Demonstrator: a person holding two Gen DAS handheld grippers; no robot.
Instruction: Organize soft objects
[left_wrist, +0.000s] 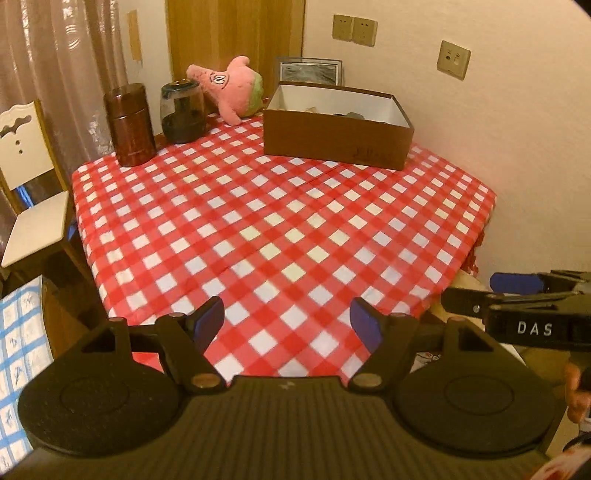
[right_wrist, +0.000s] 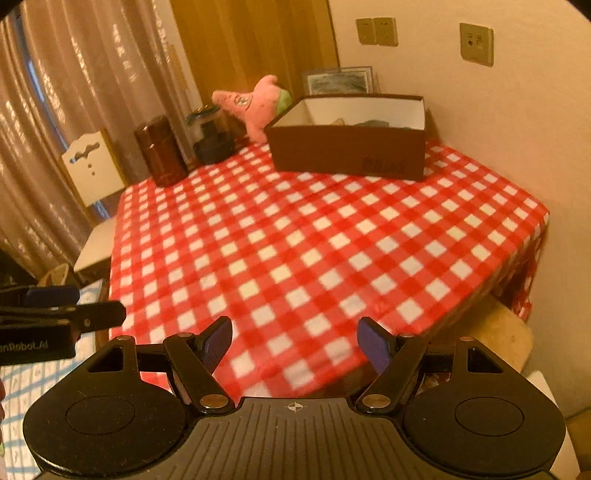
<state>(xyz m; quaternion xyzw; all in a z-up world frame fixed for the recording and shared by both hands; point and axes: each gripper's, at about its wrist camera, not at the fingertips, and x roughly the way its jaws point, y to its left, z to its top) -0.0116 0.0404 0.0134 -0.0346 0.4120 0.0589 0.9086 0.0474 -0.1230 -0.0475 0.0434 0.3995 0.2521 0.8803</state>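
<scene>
Hovering level over the tablecloth, left hand-held gripper spread, right hand-held gripper spread (both empty).

Counter's got a red-and-white checked cloth over it. At the far end sits an open brown box, right side. A pink plush toy lies just left of it, then a dark glass jar and a brown canister further left.
</scene>
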